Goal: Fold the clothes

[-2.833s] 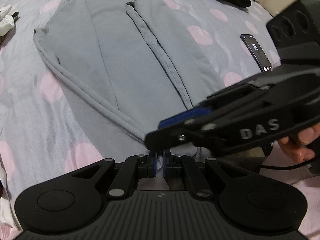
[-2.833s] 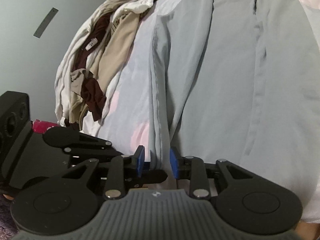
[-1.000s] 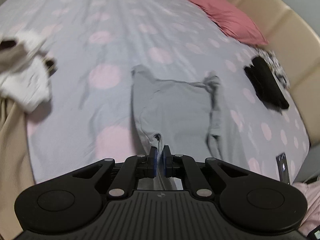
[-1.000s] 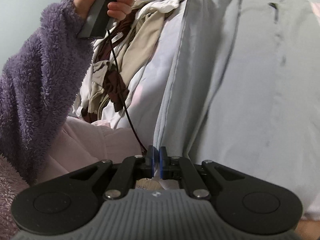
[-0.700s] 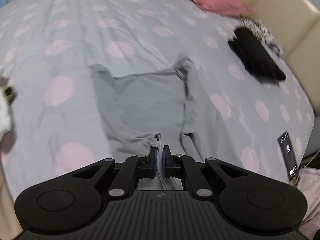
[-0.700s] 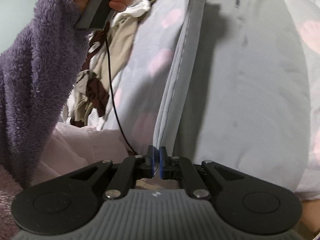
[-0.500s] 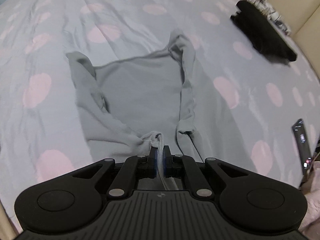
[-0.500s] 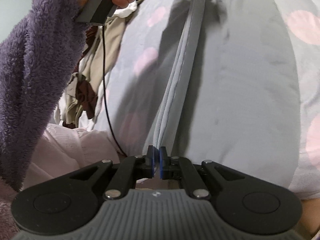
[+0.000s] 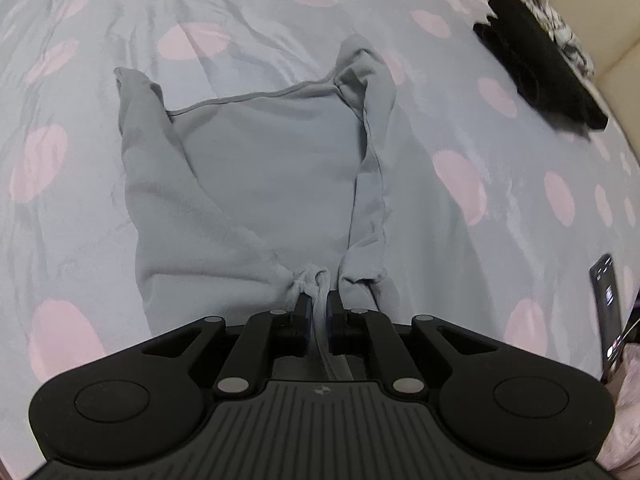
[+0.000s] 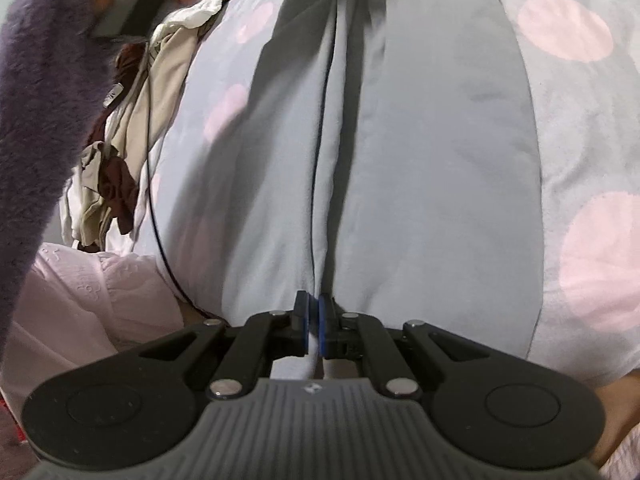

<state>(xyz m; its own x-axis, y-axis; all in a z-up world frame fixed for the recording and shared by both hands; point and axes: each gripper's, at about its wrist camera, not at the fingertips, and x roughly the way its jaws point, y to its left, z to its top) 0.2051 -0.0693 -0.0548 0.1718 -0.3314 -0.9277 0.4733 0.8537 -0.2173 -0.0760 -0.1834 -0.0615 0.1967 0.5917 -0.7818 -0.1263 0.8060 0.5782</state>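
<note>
On the spotted bed (image 9: 208, 36) lies one grey garment (image 9: 272, 176), folded over. Left gripper (image 9: 316, 312) jaws have just been opening, cloth between them; right gripper (image 10: 313, 322) jaws pinch its edge.

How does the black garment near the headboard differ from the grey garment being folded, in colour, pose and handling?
The grey garment is pale and lies spread in the middle of the bedspread; the black garment is dark and sits bunched near the bed's far edge. The grey garment has an edge pinched in the right gripper and cloth between the left gripper's jaws, which have just been opening; the black garment is untouched. Both rest on the same spotted bedspread.
</note>
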